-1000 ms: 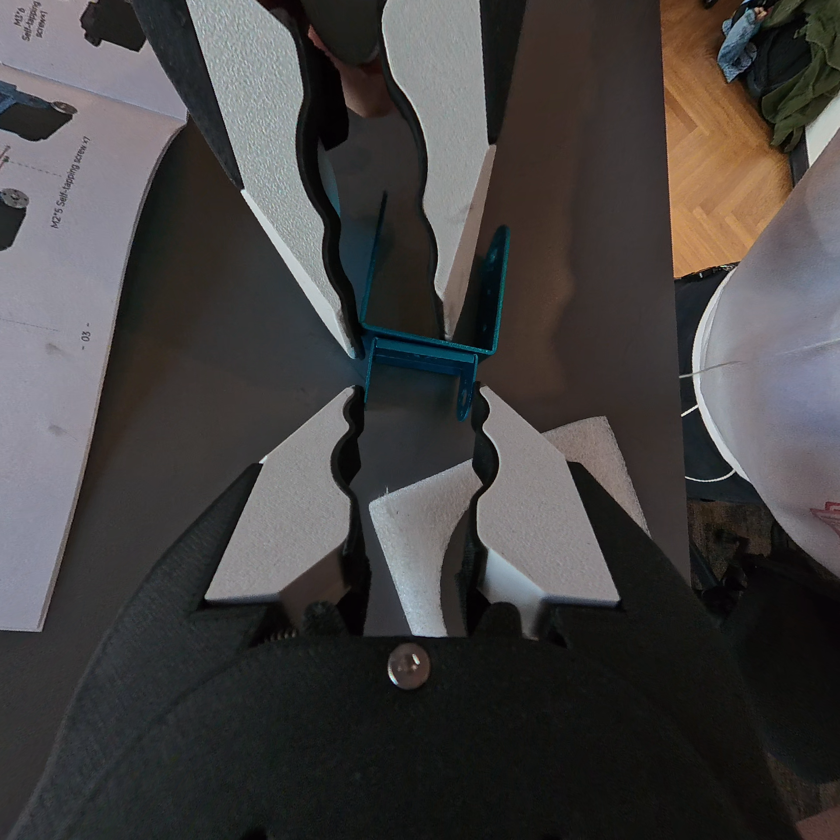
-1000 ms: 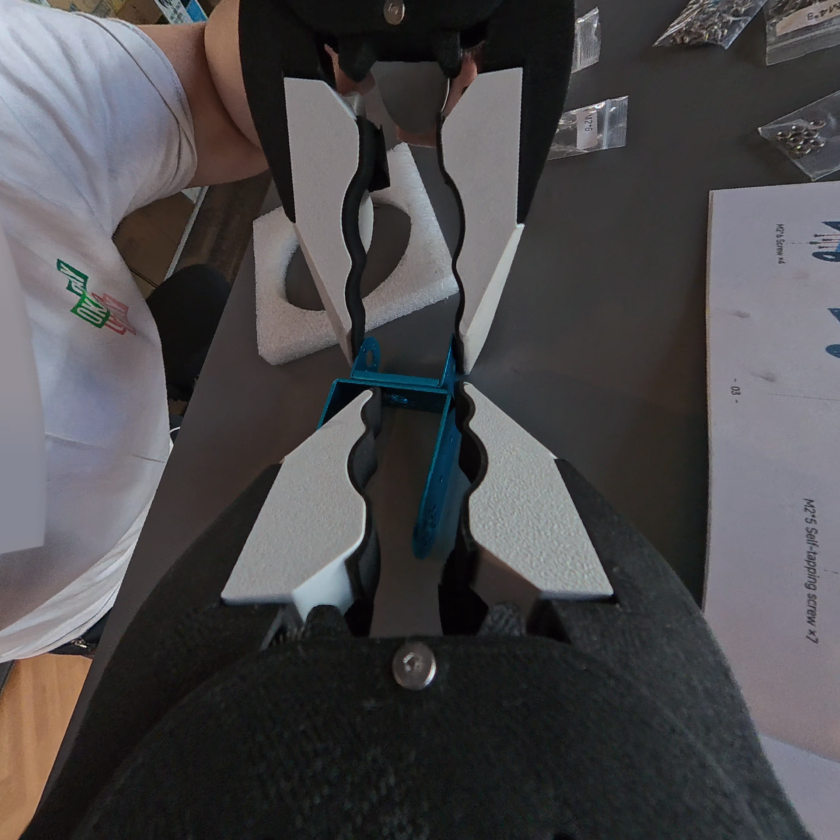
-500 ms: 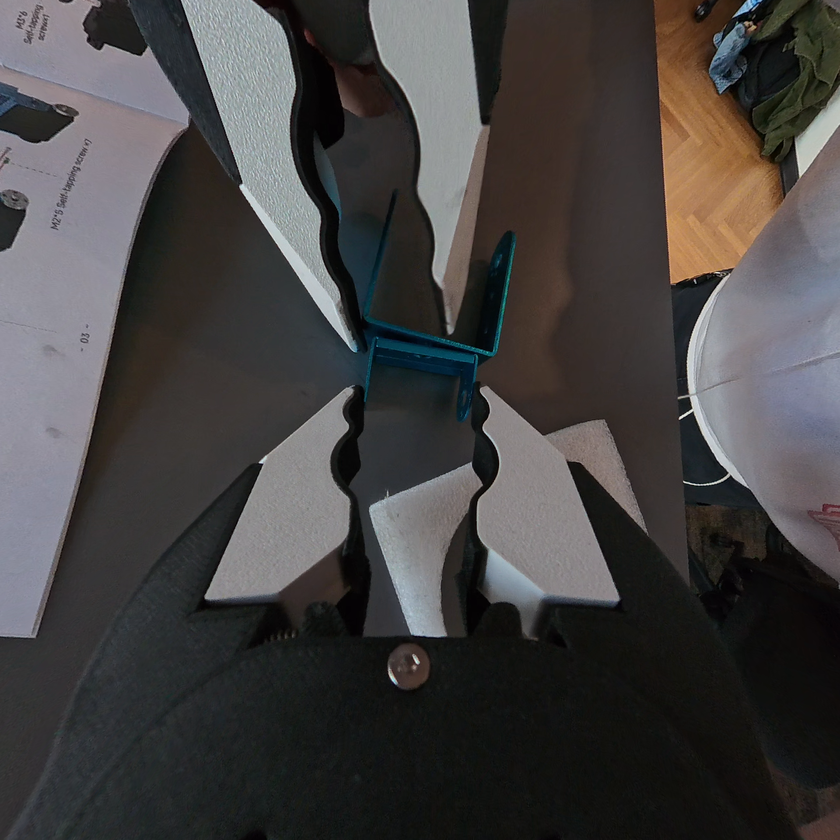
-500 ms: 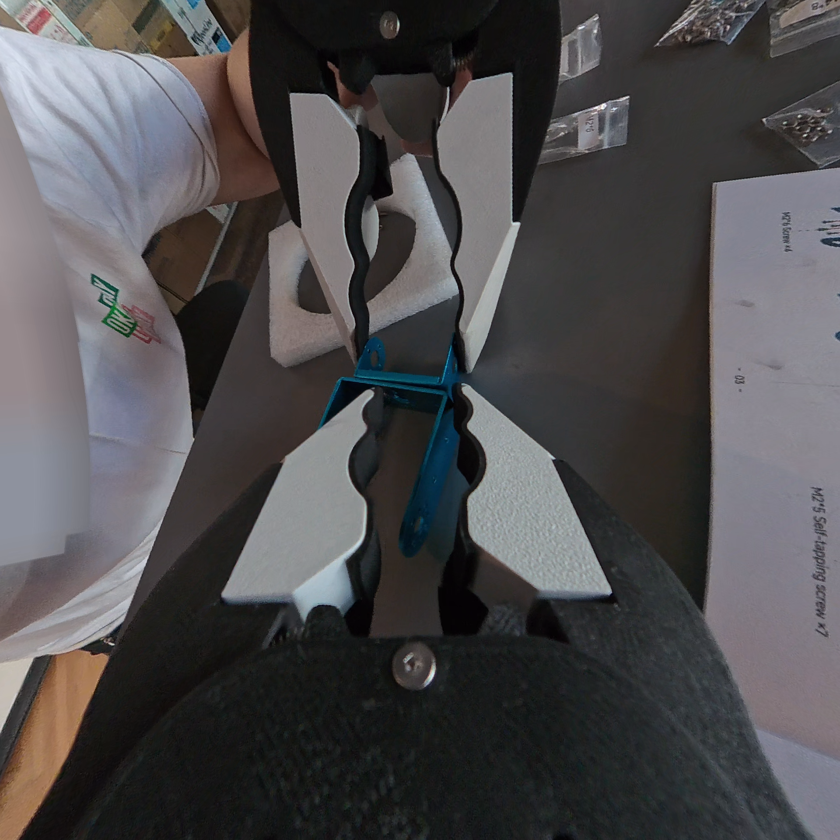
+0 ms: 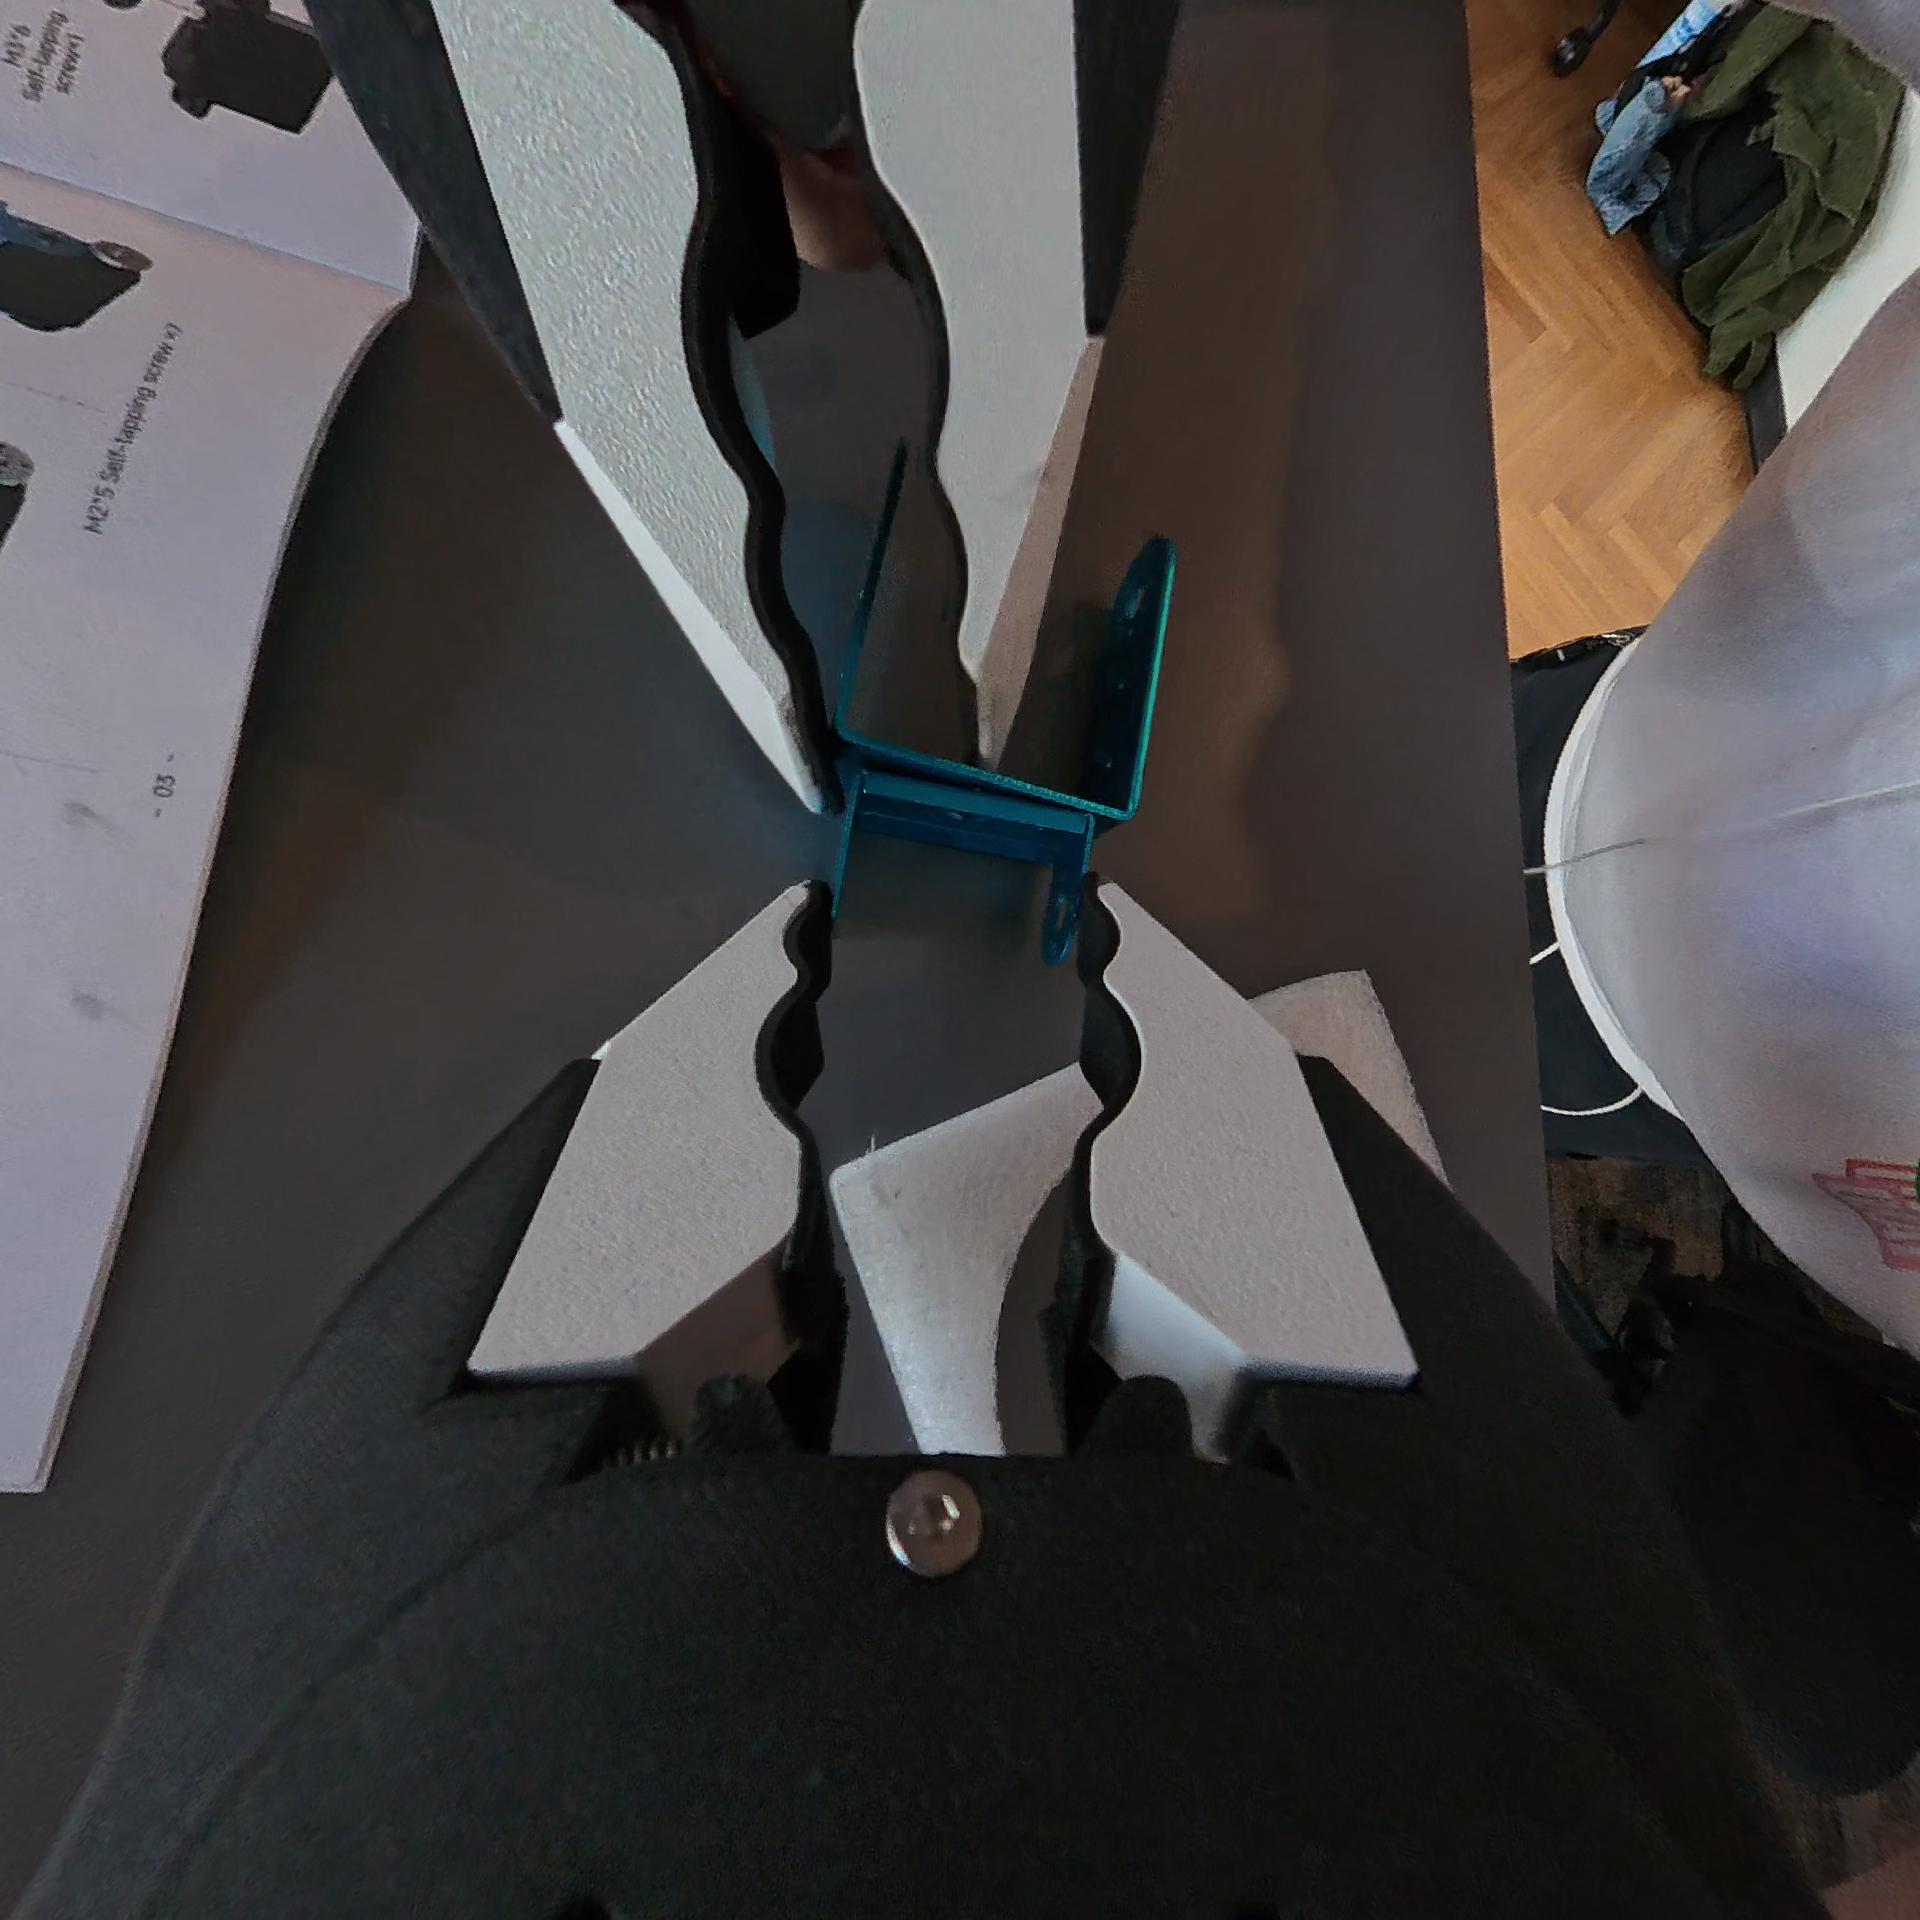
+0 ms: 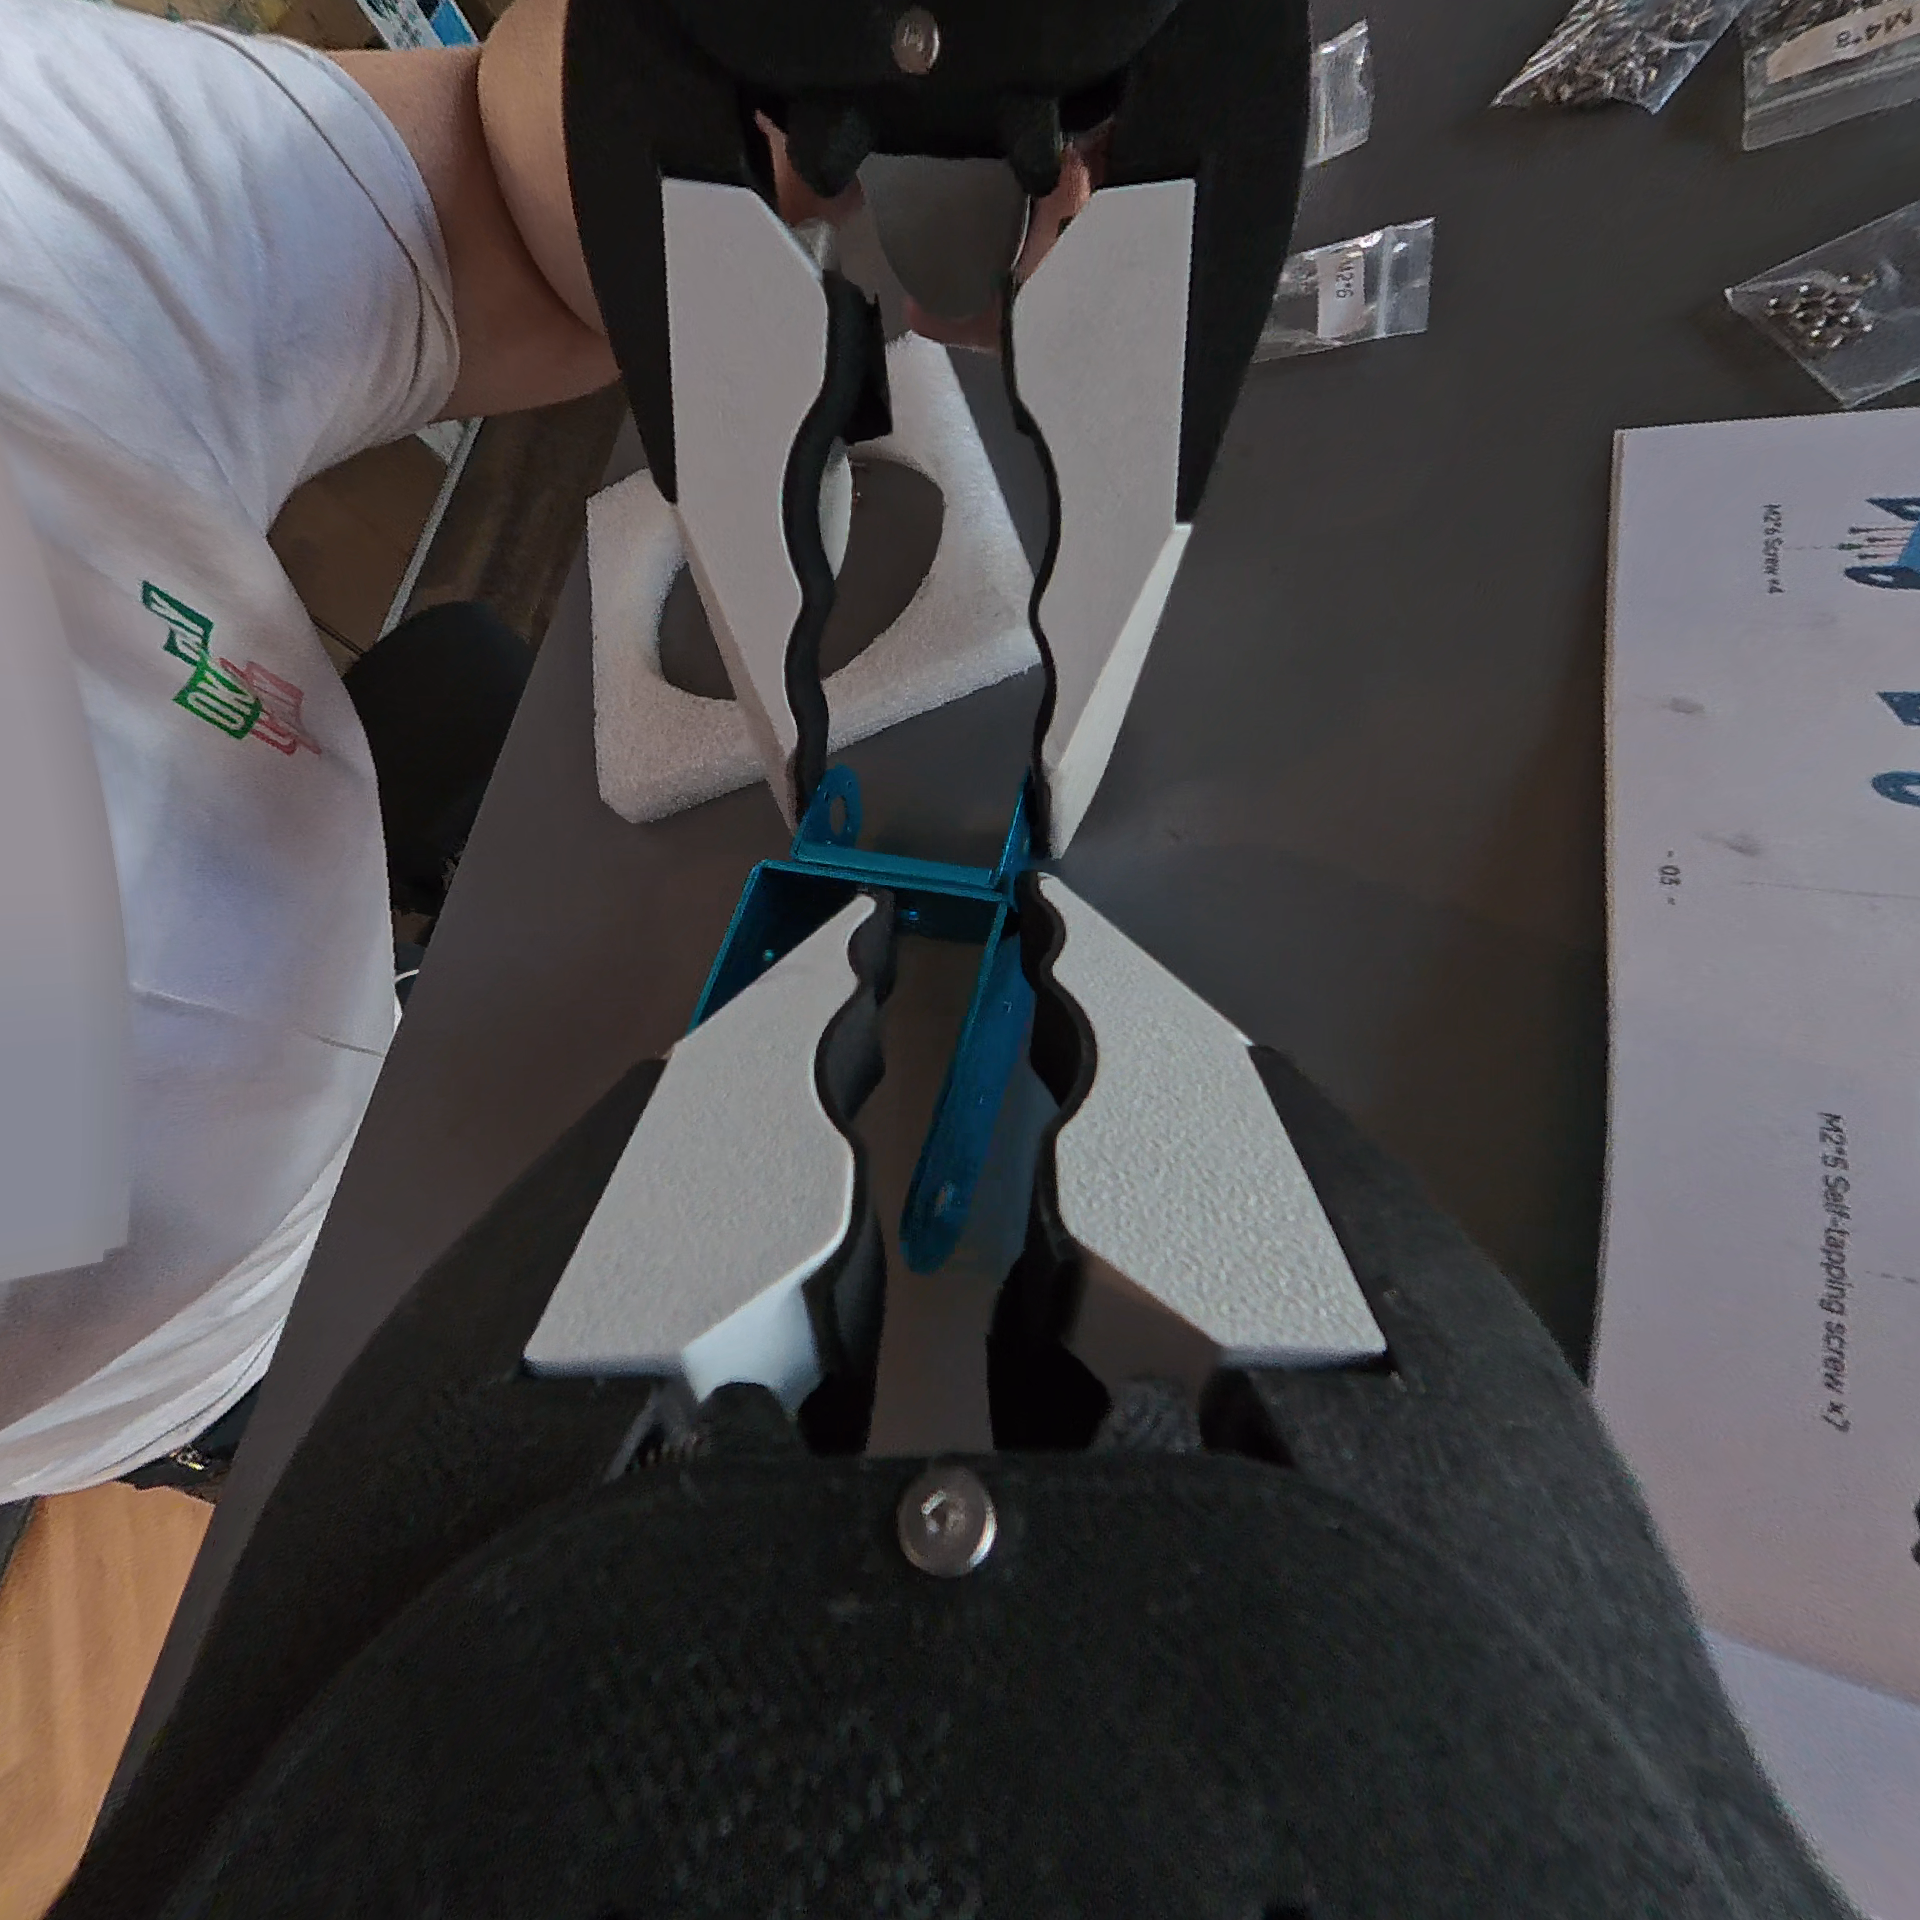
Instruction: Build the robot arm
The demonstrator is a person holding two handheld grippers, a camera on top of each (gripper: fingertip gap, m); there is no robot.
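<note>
Two blue metal U-brackets meet back to back over the dark grey table [image 5: 416, 831]. My left gripper [image 5: 951, 904] is shut on the small blue bracket [image 5: 966, 831], with a fingertip against the outside of each leg. My right gripper [image 6: 951, 904] faces it from the far side and is partly open. It straddles one leg of the large blue bracket [image 6: 966, 1101]; the other leg lies outside its left finger. That leg leans loosely across the gap. In the left wrist view the right gripper [image 5: 883, 727] comes in from the top over the large bracket [image 5: 1138, 665]. The left gripper [image 6: 925, 821] and small bracket [image 6: 831, 826] also show in the right wrist view.
A white foam square [image 6: 644, 748] with a round hole lies under the left gripper. An open instruction booklet [image 5: 104, 727] lies beside the brackets. Small bags of screws [image 6: 1351, 286] sit behind. A person in a white shirt [image 6: 208, 520] stands at the table edge by the wooden floor [image 5: 1610, 416]. Left and right tips are no more than a few centimetres apart. Between my left fingertips and the white foam square [image 6: 644, 748] there is roughly 6 cm.
The large bracket has turned within the right gripper: its inner leg has swung over to lean across the gap. Both grippers stay tip to tip and have shifted only slightly.
</note>
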